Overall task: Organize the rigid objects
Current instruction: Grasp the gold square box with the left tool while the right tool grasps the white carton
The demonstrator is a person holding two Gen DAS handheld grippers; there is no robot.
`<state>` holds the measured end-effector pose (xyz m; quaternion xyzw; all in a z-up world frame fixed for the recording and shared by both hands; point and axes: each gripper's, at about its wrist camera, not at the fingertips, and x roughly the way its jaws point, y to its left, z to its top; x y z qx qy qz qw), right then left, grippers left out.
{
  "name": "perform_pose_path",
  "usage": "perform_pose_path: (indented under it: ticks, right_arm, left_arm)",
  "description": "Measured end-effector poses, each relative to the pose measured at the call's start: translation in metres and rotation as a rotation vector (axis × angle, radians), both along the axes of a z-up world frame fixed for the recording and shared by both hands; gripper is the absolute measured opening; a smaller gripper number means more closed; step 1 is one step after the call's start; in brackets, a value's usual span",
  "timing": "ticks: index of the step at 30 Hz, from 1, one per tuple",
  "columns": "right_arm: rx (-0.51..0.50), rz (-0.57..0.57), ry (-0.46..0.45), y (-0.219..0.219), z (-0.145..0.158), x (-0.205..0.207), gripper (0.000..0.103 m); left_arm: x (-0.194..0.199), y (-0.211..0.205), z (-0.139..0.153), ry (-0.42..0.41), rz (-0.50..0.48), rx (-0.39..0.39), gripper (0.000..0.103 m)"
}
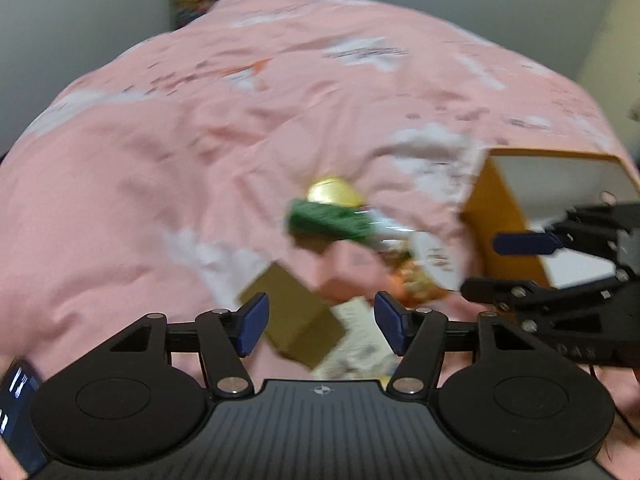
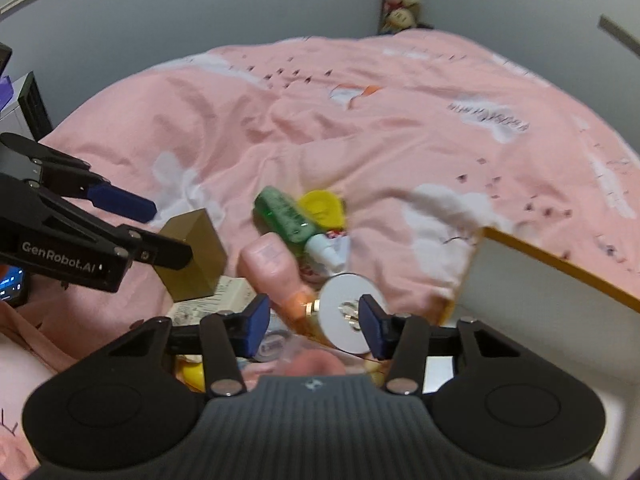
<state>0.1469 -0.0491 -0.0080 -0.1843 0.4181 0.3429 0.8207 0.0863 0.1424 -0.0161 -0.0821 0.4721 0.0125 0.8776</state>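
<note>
Both grippers are hovering over a pile of small rigid items on a pink printed bed cover (image 2: 400,140), w/ an orange-edged open box w/ white inside (image 1: 520,200) waiting to the right, prob. the bin they're meant for.

Left gripper (image 1: 320,322): jaws are standing wide apart, holding nothing. A gold-brown cardboard box (image 1: 292,316) is lying just ahead, between and a bit below the pads, tilted on one corner, resting on a white printed carton (image 1: 360,344). Looks like this gripper is lining up on it, pads straddling its width.

Right gripper (image 2: 314,322): also spread open and empty. A white round disc w/ small gold fittings (image 2: 344,308) is sitting right in front of it, nearer the right pad, prob. not touching; blur makes that hard to call. Ahead-left of the disc, a pink squeeze bottle w/ orange cap (image 2: 276,268) is lying flat; further ahead a green-and-white tube (image 2: 292,220) is leaning across a yellow round lid (image 2: 324,208). Below the fingers, more small bits, too blurred to name.

Items are lying heaped and overlapping, so each pick likely needs a clean side approach. Nothing seen in the orange box yet, though only part of it shows; my read is sorting is at an early stage.
</note>
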Motion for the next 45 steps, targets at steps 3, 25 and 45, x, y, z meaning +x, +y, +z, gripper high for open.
perform_pose_path:
  ticks: [3,25,45]
  right_arm:
    - [0.001,0.022,0.049,0.013,-0.012,0.009,0.047]
    - [0.058,-0.044,0.319,0.051,-0.061,0.026,0.041]
    - [0.187,-0.178,0.495,0.039,-0.071,0.026,0.001]
  left_arm:
    - [0.003,0.013,-0.008,0.053,0.101,-0.047,0.079]
    - [0.014,0.014,-0.035,0.04,0.167,-0.066,0.06]
    - [-0.017,0.005,-0.016,-0.088,0.136,-0.018,0.054]
